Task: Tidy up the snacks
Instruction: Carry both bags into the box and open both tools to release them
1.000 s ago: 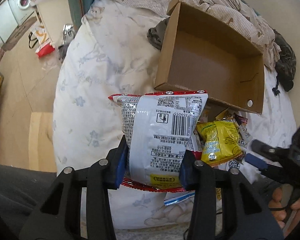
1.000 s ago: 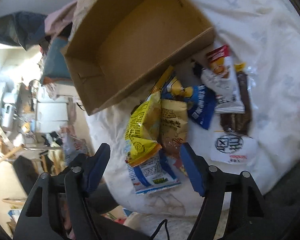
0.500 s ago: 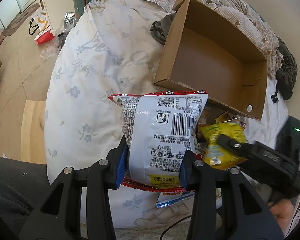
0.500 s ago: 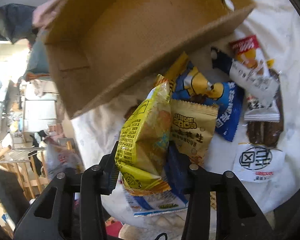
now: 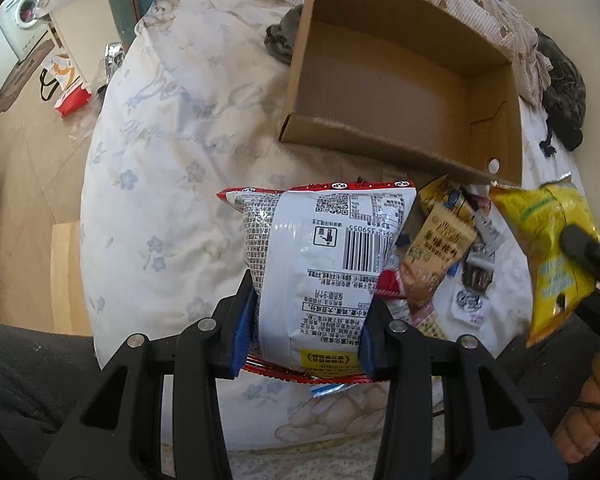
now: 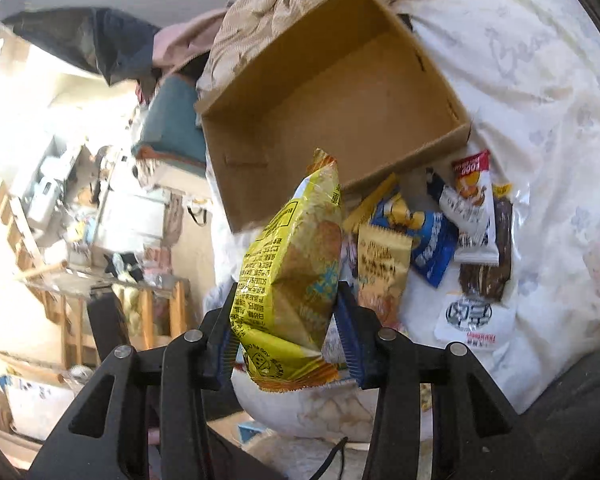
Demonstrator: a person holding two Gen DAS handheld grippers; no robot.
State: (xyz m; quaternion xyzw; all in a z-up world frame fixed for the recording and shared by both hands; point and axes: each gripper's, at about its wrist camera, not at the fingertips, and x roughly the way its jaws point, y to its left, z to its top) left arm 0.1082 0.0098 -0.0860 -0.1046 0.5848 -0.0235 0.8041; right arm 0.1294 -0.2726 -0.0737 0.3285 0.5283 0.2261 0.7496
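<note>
While crinkled, glossy yellow snack packet (image 6: 290, 280)

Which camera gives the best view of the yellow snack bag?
The right wrist view: the yellow snack bag fills the middle, pinched in the right gripper. The left wrist view shows it at the right edge, blurred.

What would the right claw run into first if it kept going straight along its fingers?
Probably the near wall of the cardboard box: the yellow snack bag held in the right claw points at it. Depth is unclear, so it may pass over the rim into the box.
</note>
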